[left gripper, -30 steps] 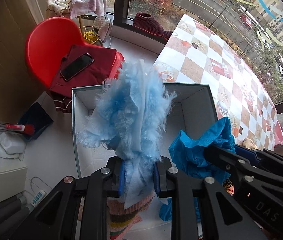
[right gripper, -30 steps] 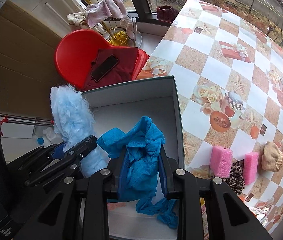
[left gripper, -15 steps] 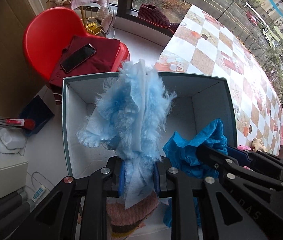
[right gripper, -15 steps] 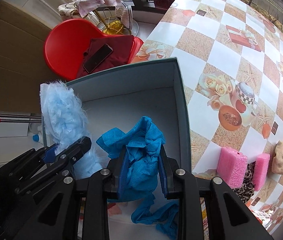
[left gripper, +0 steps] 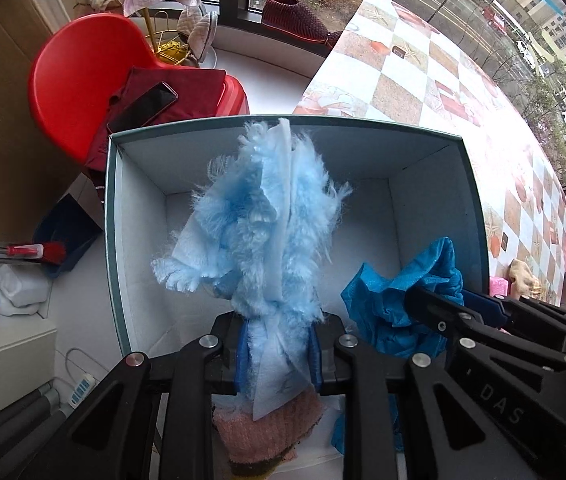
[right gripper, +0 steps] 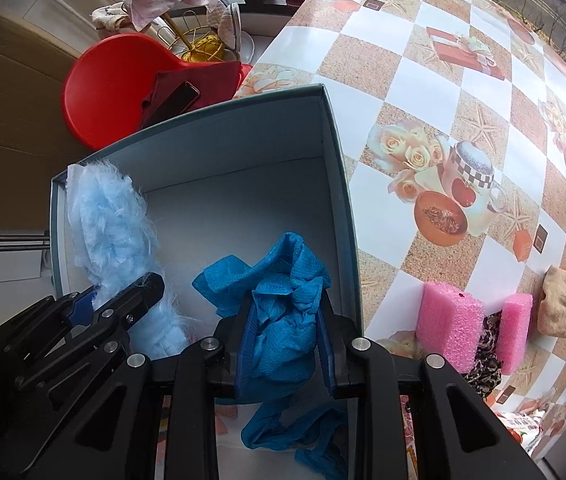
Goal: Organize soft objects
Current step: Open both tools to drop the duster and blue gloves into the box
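My left gripper (left gripper: pixel 277 354) is shut on a fluffy light-blue duster cloth (left gripper: pixel 267 220) and holds it over the open grey box (left gripper: pixel 111 216). My right gripper (right gripper: pixel 283 344) is shut on a crumpled blue cloth (right gripper: pixel 279 296), also over the box (right gripper: pixel 339 168), by its right wall. Each gripper shows in the other's view: the right one (left gripper: pixel 443 312), the left one (right gripper: pixel 123 300). A pink knitted item (left gripper: pixel 267 428) lies below the left gripper.
The box sits at the edge of a checkered table (right gripper: pixel 463 92). Two pink sponges (right gripper: pixel 449 324), a leopard-print cloth (right gripper: pixel 487 352) and a beige soft item (right gripper: pixel 561 304) lie on the table to the right. A red chair (left gripper: pixel 79 92) with a phone stands beyond the box.
Both grippers have moved forward with their cloths, so the box now lies more fully under them. Both grips are unchanged.
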